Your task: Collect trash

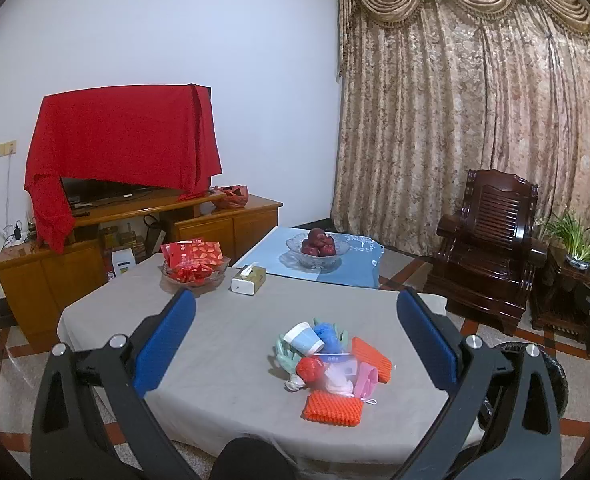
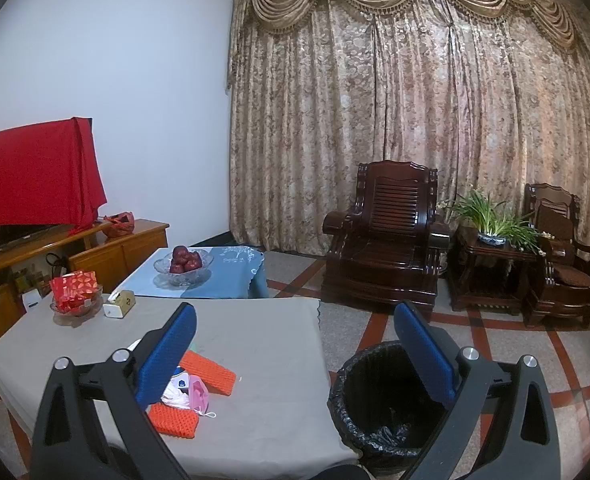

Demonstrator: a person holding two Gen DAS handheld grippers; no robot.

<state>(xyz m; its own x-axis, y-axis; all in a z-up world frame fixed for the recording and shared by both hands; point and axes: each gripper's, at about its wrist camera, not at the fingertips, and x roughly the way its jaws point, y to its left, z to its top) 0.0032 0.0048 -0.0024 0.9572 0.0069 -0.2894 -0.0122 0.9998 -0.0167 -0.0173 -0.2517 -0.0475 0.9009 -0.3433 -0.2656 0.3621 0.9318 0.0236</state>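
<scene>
A heap of trash (image 1: 329, 364) lies on the grey-covered table (image 1: 231, 320): a blue-and-white paper cup (image 1: 303, 339), teal gloves, a red ball, a pink mask and two orange foam nets (image 1: 333, 409). My left gripper (image 1: 295, 312) is open and empty above the table, the heap between its blue fingers. My right gripper (image 2: 295, 320) is open and empty; its left finger hides part of the heap (image 2: 193, 390). A black-lined bin (image 2: 387, 400) stands on the floor by the table's right edge.
A glass dish of red packets (image 1: 193, 266) and a tissue box (image 1: 249, 279) sit at the table's far side. A low blue-covered table with a fruit bowl (image 1: 319, 248) lies beyond. A TV cabinet stands left; dark wooden armchairs (image 2: 387, 240) and a plant stand right.
</scene>
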